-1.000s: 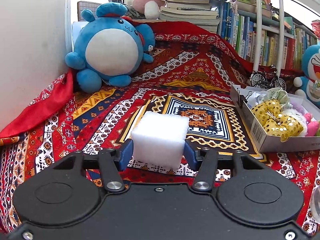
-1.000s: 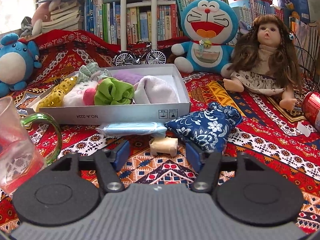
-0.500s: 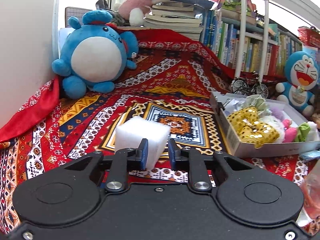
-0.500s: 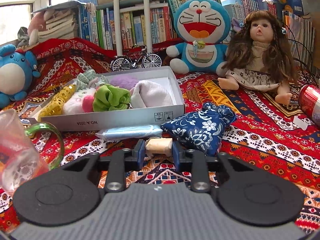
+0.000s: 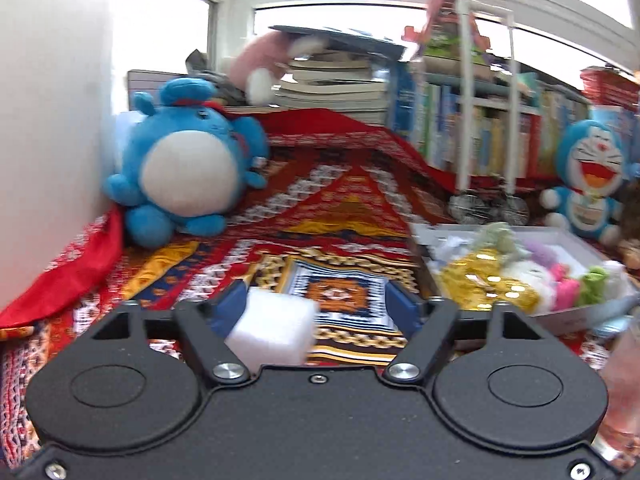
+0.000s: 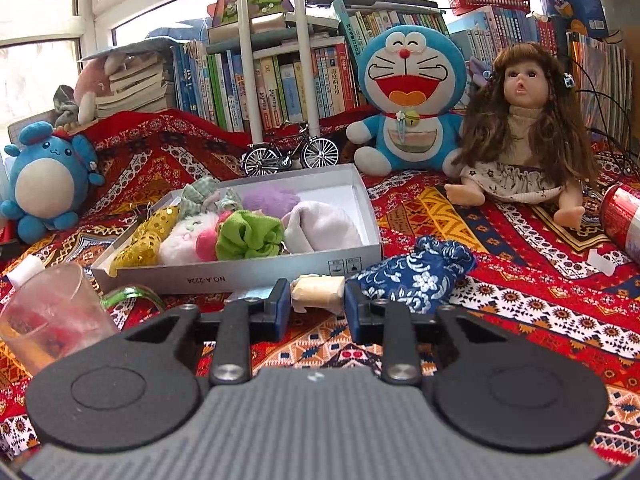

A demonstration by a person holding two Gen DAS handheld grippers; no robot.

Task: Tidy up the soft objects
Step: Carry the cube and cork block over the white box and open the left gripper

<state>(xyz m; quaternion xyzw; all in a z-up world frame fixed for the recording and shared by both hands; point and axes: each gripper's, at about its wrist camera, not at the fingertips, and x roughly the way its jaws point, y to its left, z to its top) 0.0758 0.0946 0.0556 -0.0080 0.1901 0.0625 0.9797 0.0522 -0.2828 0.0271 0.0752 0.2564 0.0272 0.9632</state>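
Reopened, left claw (image 5: pixel 322 308) leaves foam cube (image 5: pixel 270 330) beside its left finger.

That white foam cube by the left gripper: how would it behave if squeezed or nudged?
The white foam cube looks porous, so it probably compresses easily and weighs little. Its flat faces suggest sliding or tumbling, not rolling. The left gripper stands wide open with the cube against one finger; a light push could likely knock it away.
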